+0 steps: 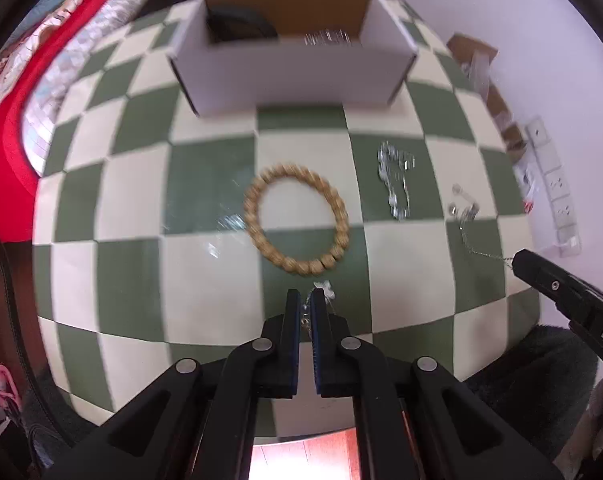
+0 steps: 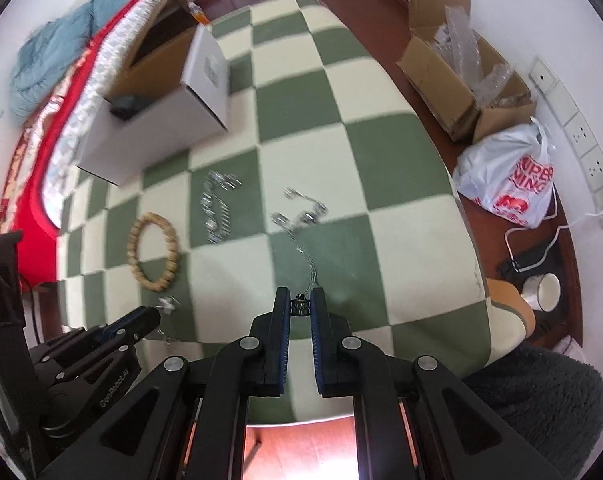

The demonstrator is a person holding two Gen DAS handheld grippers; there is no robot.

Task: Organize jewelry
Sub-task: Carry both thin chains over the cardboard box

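Two grippers, each pinching a piece.

Left wrist view: left gripper (image 1: 305, 298) low centre, jaws nearly pressed together on a small silver chain piece (image 1: 322, 289). Beaded bracelet (image 1: 296, 225) lies mid-frame on the checked cloth (image 1: 141, 280); open white box (image 1: 293, 70) sits at top, well apart. Crystal bracelet (image 1: 395, 180) lies right of centre.

Right wrist view: right gripper (image 2: 300, 300) low centre, jaws narrowed on the end of a silver necklace (image 2: 301, 216), whose rest trails up-frame on the cloth.

Judgement: pick-up step in hand. Next move calls for lifting both clear without snagging, then carrying them to the box.
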